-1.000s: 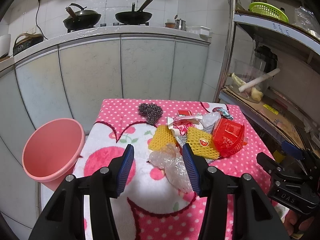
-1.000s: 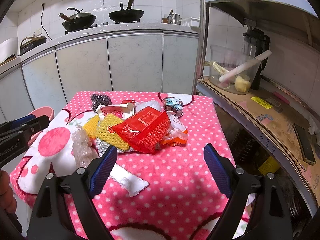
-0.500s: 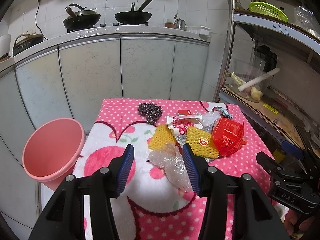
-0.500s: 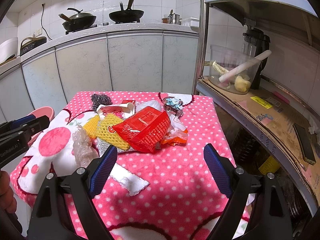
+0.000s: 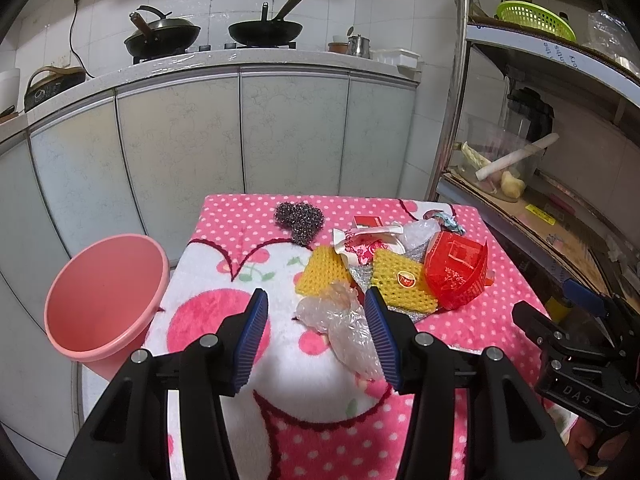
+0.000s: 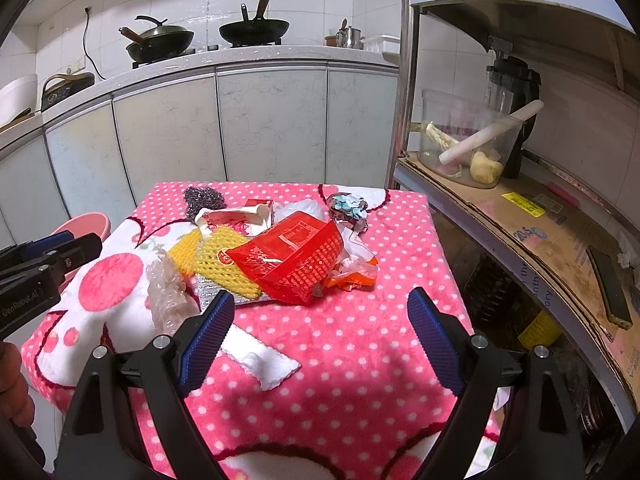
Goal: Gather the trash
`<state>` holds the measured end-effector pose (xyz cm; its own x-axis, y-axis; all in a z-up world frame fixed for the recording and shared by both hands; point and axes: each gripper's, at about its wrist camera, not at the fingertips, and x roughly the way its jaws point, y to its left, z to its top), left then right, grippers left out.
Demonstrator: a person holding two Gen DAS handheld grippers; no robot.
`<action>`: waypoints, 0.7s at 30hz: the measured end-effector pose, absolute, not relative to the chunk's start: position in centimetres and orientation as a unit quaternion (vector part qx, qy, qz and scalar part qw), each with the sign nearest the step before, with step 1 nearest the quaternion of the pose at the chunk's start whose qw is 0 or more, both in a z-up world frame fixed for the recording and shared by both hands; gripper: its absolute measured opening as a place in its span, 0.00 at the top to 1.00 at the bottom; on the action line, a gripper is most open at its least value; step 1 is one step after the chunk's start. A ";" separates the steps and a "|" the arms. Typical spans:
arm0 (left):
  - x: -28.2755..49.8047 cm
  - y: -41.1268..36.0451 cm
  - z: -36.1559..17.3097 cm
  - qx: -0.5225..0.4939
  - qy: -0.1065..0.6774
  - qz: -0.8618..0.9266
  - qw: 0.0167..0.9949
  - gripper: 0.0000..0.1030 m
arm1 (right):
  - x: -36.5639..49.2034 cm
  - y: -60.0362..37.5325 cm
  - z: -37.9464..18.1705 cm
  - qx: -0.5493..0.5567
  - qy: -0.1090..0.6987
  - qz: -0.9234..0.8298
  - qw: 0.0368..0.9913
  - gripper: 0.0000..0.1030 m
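Left gripper, jaws released and empty, is positioned nearest the clear plastic bag, whose long axis is laid from 11 to 5 o'clock

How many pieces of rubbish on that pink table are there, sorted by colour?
Yellow foam nets: 2
Red wrapper: 1
Clear plastic bags: 2
Dark scourer: 1
White-and-red packet: 1
Orange wrapper: 1
Blue-flecked wrapper: 1
Total: 9 I can tell apart
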<state>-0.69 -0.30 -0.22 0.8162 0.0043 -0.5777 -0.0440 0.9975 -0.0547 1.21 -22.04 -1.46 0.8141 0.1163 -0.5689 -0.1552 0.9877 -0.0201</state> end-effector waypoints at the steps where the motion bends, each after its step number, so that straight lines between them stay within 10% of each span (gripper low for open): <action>1: -0.7 -0.3 -0.3 -0.033 0.303 0.013 0.952 0.52 | 1.2 -22.1 -1.4 -0.033 0.296 0.071 0.952 0.14; 21: -0.3 -0.1 -1.1 -0.032 0.314 0.009 0.949 0.52 | 1.1 -22.0 -1.7 -0.032 0.299 0.074 0.951 0.14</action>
